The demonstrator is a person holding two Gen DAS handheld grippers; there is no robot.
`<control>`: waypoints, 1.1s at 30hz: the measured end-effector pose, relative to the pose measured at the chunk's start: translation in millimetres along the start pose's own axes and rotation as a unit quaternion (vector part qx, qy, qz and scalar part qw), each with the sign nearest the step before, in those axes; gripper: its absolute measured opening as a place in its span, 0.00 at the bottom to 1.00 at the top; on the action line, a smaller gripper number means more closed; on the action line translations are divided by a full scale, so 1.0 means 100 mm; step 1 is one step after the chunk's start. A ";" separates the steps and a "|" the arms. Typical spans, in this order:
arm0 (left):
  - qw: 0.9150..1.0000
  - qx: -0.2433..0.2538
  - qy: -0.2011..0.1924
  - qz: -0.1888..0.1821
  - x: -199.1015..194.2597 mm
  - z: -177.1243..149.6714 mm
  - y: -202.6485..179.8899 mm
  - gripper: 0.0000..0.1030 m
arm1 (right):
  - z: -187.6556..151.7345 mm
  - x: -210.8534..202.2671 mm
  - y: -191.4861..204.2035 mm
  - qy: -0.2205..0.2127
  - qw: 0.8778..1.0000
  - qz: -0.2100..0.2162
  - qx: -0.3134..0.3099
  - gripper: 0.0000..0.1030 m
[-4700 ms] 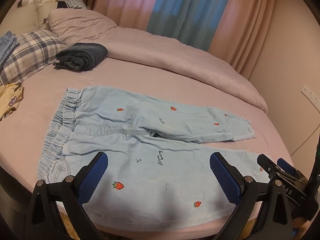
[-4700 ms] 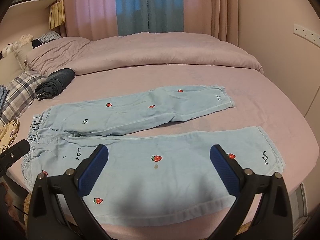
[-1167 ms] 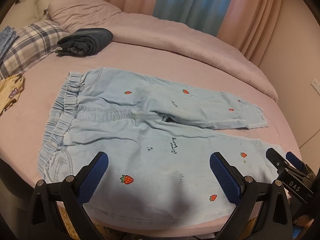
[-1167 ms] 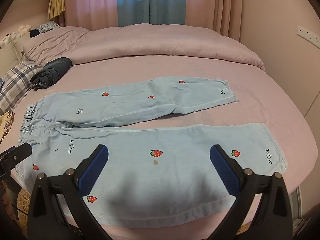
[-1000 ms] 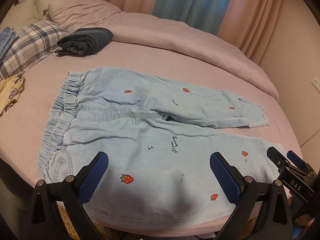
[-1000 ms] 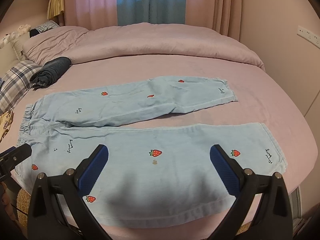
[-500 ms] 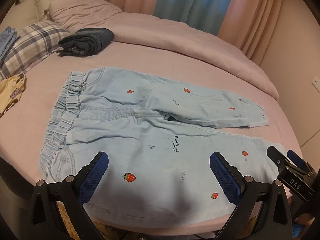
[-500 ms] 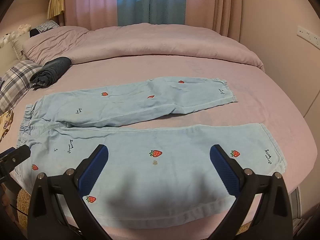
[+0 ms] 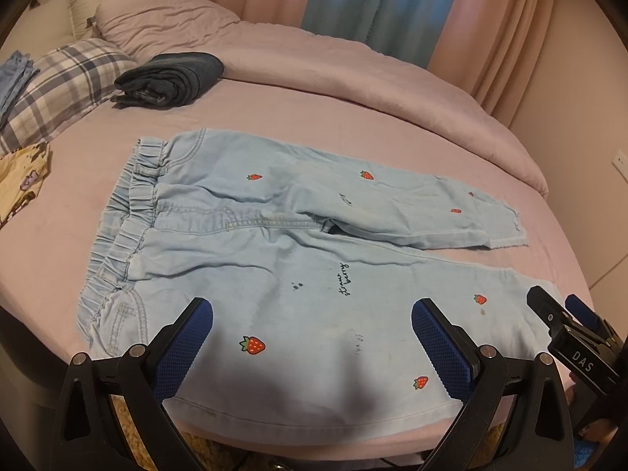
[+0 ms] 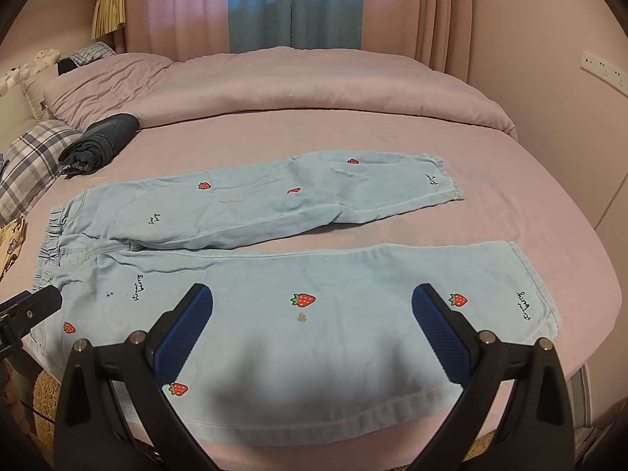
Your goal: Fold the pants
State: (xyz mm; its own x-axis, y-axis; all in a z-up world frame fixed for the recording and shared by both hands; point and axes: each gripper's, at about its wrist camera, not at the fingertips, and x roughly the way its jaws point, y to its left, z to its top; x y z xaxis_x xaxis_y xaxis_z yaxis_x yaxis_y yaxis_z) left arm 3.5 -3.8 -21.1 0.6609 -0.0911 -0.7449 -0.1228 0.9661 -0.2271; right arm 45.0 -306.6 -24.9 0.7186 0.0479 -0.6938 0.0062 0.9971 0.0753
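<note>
Denim in pale blue, printed with red strawberries: the pants point(image 9: 274, 259) are lying flat and unfolded on the pink bed point(image 9: 353, 117), both legs spread apart, the elastic waistband at the left and the cuffs at the right. The nearer leg is running along the front edge of the mattress; the farther leg is angling away from it, leaving a wedge of bare sheet between the two.

Left gripper point(image 9: 312, 349) is hovering above the nearer leg close to the waistband end, its blue-padded fingers point(image 9: 184, 345) standing wide apart and gripping nothing. Right gripper point(image 10: 312, 337) is hovering over the same leg toward the cuff end, its fingers point(image 10: 439, 337) likewise spread wide and empty. Neither is touching the fabric.

A dark folded garment point(image 9: 172, 78) is resting farther back on the bed, well apart from the pants, beside a plaid pillow point(image 9: 66, 82). A bunched pink duvet point(image 10: 274, 86) is lying across the far side, with pink and blue curtains point(image 10: 259, 4) hanging behind it.
</note>
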 end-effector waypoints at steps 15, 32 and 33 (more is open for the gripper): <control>1.000 0.000 0.010 0.002 0.05 -0.02 -0.02 0.99 | 0.01 0.04 -0.04 0.007 1.000 -0.010 0.005 0.99; 0.999 -0.016 0.022 0.031 0.21 0.01 0.23 0.99 | -0.03 0.16 -0.38 0.023 0.999 -0.024 0.043 0.99; 0.999 -0.024 0.024 0.038 0.23 0.02 0.31 0.99 | -0.03 0.15 -0.44 0.022 0.998 -0.028 0.049 0.99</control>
State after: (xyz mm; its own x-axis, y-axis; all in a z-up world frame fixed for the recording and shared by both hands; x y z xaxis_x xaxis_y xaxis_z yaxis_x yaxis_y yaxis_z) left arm 16.0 24.5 -44.2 0.6120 -0.0309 -0.7903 -0.2074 0.9580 -0.1981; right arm 53.2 -349.6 -41.1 0.6835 -0.0033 -0.7300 0.1156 0.9878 0.1038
